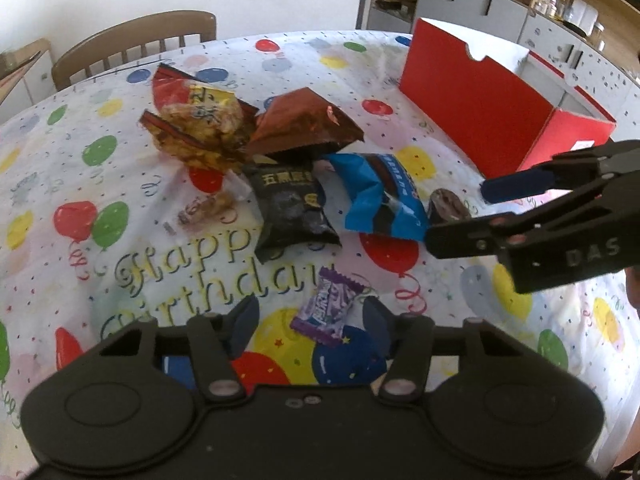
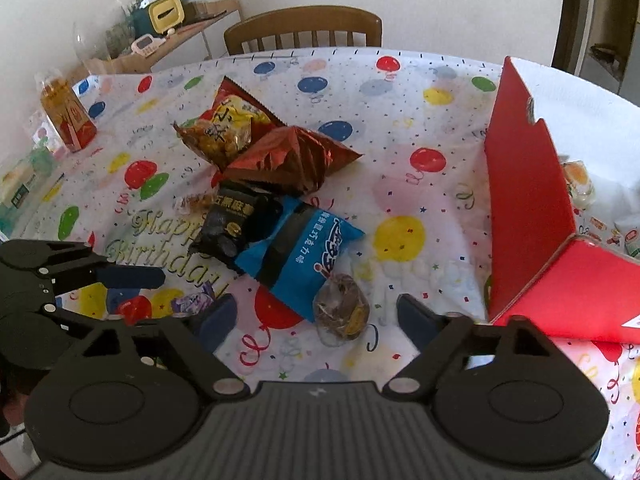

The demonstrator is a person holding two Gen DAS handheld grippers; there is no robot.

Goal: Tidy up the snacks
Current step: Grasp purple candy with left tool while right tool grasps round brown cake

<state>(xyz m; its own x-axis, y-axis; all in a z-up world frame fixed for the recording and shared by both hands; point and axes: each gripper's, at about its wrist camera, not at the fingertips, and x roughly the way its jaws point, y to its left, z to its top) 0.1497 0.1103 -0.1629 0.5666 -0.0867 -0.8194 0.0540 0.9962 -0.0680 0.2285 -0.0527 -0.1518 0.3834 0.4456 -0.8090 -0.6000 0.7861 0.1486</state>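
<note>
On the desk (image 1: 52, 152), covered with a balloon-print "Happy Birthday" cloth, the snacks lay in a loose heap near the centre of both views. At the upper part of the heap sat a clear bag of yellow-brown snack pieces (image 1: 200, 128) with a red edge, touching a crumpled brown foil packet (image 1: 304, 124) to its right. Below these lay a black snack packet (image 1: 290, 210) and, overlapping its right side, a blue snack packet (image 1: 380, 196).

The left hand-held gripper (image 1: 308, 316) stood at the bottom centre of the left wrist view, its dark blue fingers (image 1: 242, 326) parted on either side of a small purple wrapped candy (image 1: 328, 306). The right finger seemed just beside the wrapper, the left one apart from it; no squeeze on the candy was visible.

The right hand-held gripper (image 2: 316, 318) was low in the right wrist view, its jaws wide apart around a round dark-brown wrapped sweet (image 2: 340, 312) that lay just below the blue packet's corner. Neither pad touched it.

A red cardboard box (image 2: 528, 200) with a white inside stood open at the right of both frames, well apart from the heap, with some packaged items inside. A wooden chair (image 2: 304, 28) stood behind the desk at the top, and a bottle of amber drink (image 2: 66, 116) stood at the upper left of the right wrist view.
</note>
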